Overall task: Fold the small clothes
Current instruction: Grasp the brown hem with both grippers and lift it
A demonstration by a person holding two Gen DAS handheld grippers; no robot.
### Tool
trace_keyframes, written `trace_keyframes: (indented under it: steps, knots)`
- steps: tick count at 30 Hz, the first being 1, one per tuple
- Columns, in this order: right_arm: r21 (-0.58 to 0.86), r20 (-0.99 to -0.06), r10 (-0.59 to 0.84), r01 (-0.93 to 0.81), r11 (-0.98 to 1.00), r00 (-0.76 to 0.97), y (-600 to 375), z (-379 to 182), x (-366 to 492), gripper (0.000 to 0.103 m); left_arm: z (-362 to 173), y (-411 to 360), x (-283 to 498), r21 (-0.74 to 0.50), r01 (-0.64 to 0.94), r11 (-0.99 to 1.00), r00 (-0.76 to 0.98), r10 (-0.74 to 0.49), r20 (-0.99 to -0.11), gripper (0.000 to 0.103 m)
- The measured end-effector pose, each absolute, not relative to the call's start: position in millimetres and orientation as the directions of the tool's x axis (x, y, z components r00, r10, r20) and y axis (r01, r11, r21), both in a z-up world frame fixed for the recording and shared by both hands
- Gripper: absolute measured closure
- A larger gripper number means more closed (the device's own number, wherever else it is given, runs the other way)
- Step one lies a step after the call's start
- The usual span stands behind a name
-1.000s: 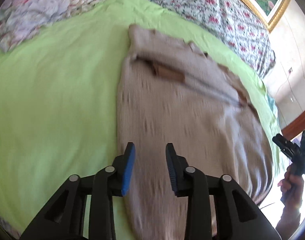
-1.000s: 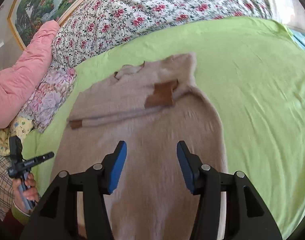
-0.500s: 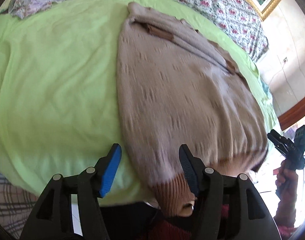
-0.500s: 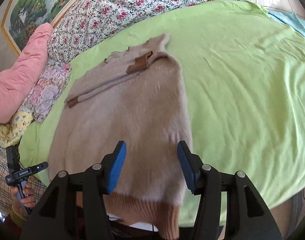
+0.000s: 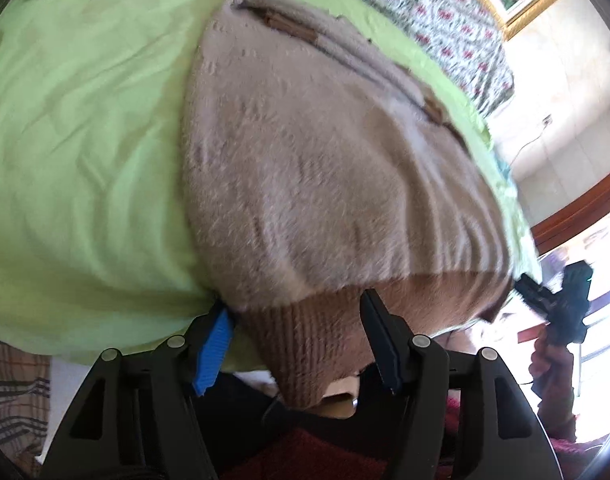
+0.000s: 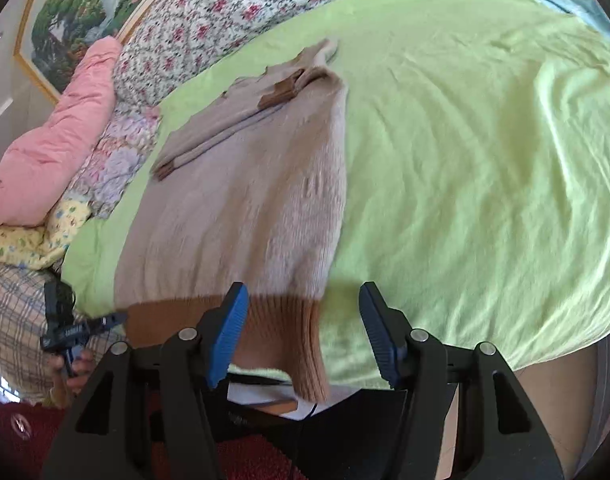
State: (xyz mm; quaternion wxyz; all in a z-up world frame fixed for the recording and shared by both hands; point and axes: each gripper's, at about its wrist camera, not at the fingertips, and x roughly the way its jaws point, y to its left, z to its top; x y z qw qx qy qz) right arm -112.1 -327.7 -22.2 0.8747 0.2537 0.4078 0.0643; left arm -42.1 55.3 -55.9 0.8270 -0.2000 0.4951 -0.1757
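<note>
While the beige sweater (image 6: 241, 200) is lying flat on the green sheet (image 6: 465, 160), its brown hem (image 5: 305, 340) is hanging at lower centre between the closing left gripper (image 5: 297, 344); the right gripper (image 6: 305, 336) is spreading around the hem corner, not yet pinching.

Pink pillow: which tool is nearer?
Left. The left tool, jaws closing around the sweater's hem, is on the pillow's side; the right tool, jaws opening around the hem's other corner, is farther.

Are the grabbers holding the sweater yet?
No. The left gripper is closing and the right gripper opening around the sweater's brown hem, neither pinching it.
</note>
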Motion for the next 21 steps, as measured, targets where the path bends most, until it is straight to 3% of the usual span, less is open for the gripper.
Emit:
trace_keyframes:
  steps: [2, 4, 6, 17, 19, 21]
  knots:
    - [0.52, -0.667, 0.338, 0.09, 0.85, 0.664, -328.7, -26.2, -112.8, 0.044, -46.3, 54.4, -45.8, -0.526, 0.146, 0.838, 0.47, -0.526, -0.708, 0.067]
    - [0.551, -0.648, 0.359, 0.088, 0.83, 0.672, -331.2, -27.6, -113.3, 0.043, -36.7, 57.0, -48.7, -0.573, 0.195, 0.796, 0.485, -0.586, -0.649, 0.066]
    - [0.565, -0.638, 0.376, 0.076, 0.822, 0.671, -331.8, -28.0, -113.8, 0.043, -33.0, 58.4, -48.7, -0.582, 0.214, 0.785, 0.494, -0.601, -0.629, 0.06]
    - [0.614, -0.586, 0.502, -0.056, 0.787, 0.636, -306.3, -46.8, -107.6, 0.044, -69.5, 36.6, -37.7, -0.564, 0.202, 0.801, 0.401, -0.593, -0.699, 0.06]
    - [0.623, -0.581, 0.502, -0.048, 0.781, 0.641, -309.2, -50.1, -106.7, 0.057, -68.8, 37.1, -33.8, -0.576, 0.199, 0.793, 0.401, -0.602, -0.69, 0.064]
    - [0.617, -0.599, 0.488, -0.023, 0.787, 0.635, -312.6, -53.3, -107.0, 0.092, -65.2, 37.8, -36.0, -0.552, 0.213, 0.806, 0.42, -0.586, -0.693, 0.087]
